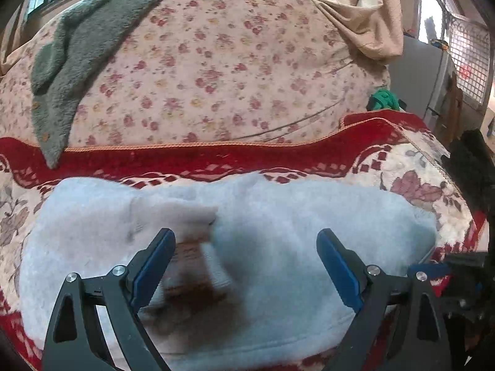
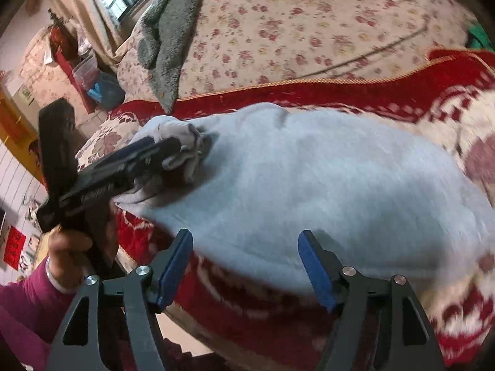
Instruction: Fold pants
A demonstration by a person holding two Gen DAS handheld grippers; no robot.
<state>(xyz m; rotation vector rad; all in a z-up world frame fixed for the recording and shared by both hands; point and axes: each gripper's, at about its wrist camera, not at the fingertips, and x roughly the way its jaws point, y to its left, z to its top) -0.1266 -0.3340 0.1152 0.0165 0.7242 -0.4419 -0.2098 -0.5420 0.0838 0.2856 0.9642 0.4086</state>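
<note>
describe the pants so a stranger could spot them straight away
Start at the bed, where a red floral blanket covers the near edge. The pants lie bunched on it, in front of both grippers. They are pale blue fleece, unlike the grey-green towel further back.

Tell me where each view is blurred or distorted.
Left wrist view: fisheye bends the red blanket border; the pants are smeared around the dark patch between the left tool fingers. Right wrist view: motion blur smears the pants and blanket at right; corners vignette black.
</note>
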